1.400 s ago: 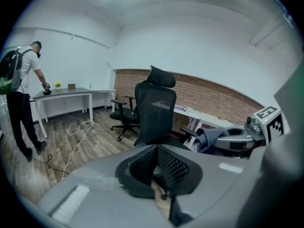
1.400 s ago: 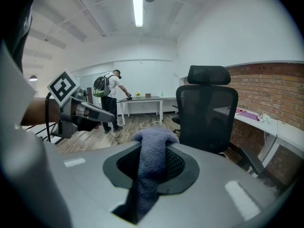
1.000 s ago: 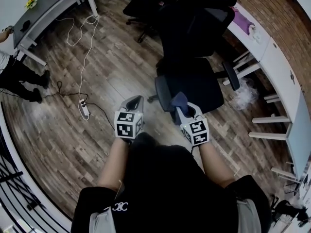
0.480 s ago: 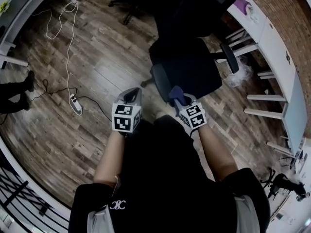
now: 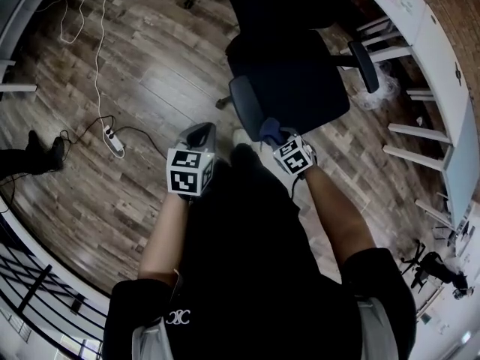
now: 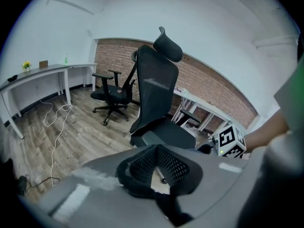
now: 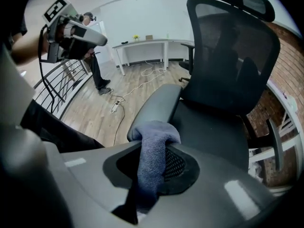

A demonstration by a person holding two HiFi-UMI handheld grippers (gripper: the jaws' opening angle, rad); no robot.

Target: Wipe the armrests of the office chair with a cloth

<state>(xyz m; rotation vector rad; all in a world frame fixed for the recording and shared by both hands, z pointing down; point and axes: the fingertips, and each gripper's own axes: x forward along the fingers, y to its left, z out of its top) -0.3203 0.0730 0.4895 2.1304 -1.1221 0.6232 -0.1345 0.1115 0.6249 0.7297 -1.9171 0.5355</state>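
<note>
Your right gripper (image 7: 159, 145) pinches the blue cloth (image 7: 154, 132) between its jaws, and a rounded fold of it bulges out past the tips. The near armrest (image 7: 159, 103) of the office chair (image 7: 232, 56) lies directly ahead of that fold. I cannot tell whether the cloth touches the pad's front end yet.

The pad's long axis runs away from you toward the backrest, nearly in line with the jaws. The wipe therefore looks like a straight push forward along it and a pull back.

Your left gripper (image 5: 201, 136) has its jaws pressed together on nothing. It hangs beside the right one, off the chair's side and over the wooden floor (image 5: 135, 88).

The far armrest (image 5: 365, 64) sits across the seat (image 5: 300, 81), well apart from both grippers. The right gripper is the nearer of the two, so reaching that armrest probably means stretching across the seat or stepping round the chair.
</note>
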